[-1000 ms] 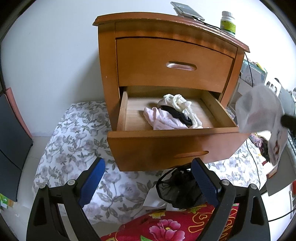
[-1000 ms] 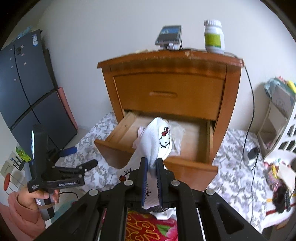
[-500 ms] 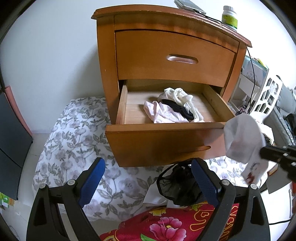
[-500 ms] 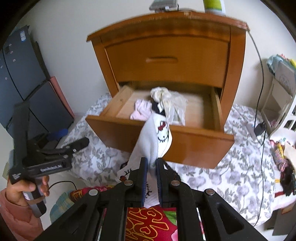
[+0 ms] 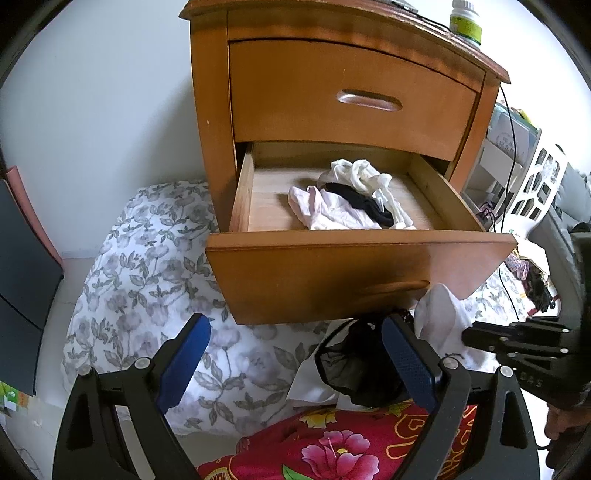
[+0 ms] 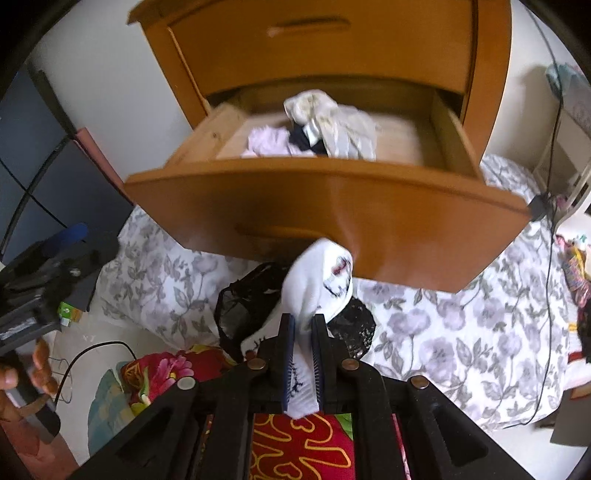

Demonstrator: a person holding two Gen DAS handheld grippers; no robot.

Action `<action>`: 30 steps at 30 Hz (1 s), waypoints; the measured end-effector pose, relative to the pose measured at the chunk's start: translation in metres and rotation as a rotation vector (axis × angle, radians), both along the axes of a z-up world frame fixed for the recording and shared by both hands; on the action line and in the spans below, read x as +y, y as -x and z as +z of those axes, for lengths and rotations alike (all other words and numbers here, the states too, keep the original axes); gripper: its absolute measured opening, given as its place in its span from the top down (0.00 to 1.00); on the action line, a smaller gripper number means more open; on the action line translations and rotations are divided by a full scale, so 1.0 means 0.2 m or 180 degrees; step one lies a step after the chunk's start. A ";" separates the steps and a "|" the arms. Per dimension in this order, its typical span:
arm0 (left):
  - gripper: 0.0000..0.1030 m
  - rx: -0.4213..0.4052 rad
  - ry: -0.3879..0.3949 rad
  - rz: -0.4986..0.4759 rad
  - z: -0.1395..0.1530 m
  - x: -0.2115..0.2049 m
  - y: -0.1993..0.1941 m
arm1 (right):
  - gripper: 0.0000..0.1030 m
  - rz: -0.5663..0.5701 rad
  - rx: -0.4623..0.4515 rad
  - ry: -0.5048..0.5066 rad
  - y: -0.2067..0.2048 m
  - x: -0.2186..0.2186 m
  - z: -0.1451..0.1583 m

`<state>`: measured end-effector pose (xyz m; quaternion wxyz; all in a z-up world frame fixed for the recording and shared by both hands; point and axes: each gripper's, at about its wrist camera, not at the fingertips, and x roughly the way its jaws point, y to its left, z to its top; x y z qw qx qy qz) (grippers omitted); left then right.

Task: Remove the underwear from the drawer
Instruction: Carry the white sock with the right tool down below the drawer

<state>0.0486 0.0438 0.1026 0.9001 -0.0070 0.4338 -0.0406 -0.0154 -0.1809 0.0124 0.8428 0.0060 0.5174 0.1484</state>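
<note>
White underwear (image 6: 320, 284) with a small cartoon print hung pinched between the pressed-together fingers of the right tongs (image 6: 303, 347), held low in front of the open lower drawer (image 6: 332, 206) and just above a black mesh garment (image 6: 243, 306) lying on the floral sheet (image 6: 443, 332). From the left wrist view the same white piece (image 5: 441, 321) showed at the lower right, below the drawer front (image 5: 332, 277), gripped by the right tongs (image 5: 469, 336) coming in from the right edge. Left tongs (image 5: 295, 354) were spread wide and held nothing, their blue pads (image 5: 406, 362) framing the black mesh garment (image 5: 354, 365) and a red flowered blanket (image 5: 351, 443) beneath. Inside the drawer lay three more pieces in a loose heap: a pale pink one (image 5: 325, 214) at the front, a black one (image 5: 365, 205) across it, and a cream one (image 5: 362, 177) toward the back. Upper drawer (image 5: 351, 96) of the wooden nightstand (image 5: 210, 110) was closed. On the nightstand's top stood a white bottle with a green label (image 5: 466, 22). In the right wrist view the left tongs (image 6: 66, 236) appeared at the far left, with a person's hand (image 6: 22, 384) around the handle, and the picture was somewhat blurred.
</note>
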 end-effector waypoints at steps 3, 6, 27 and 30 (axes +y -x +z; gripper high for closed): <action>0.08 0.0030 0.0003 0.0006 -0.02 0.01 -0.01 | 0.90 -0.0008 0.0064 0.0017 -0.03 0.01 -0.04; 0.08 0.0057 0.0011 0.0005 -0.03 0.01 -0.03 | 0.90 0.0009 0.0088 0.0029 -0.06 0.03 -0.05; 0.08 0.0232 -0.0001 -0.0013 -0.13 0.03 -0.08 | 0.89 -0.0026 0.0497 0.0119 -0.21 0.12 -0.35; 0.08 0.0233 -0.0003 -0.0013 -0.13 0.03 -0.08 | 0.87 -0.0037 0.0495 0.0129 -0.21 0.12 -0.34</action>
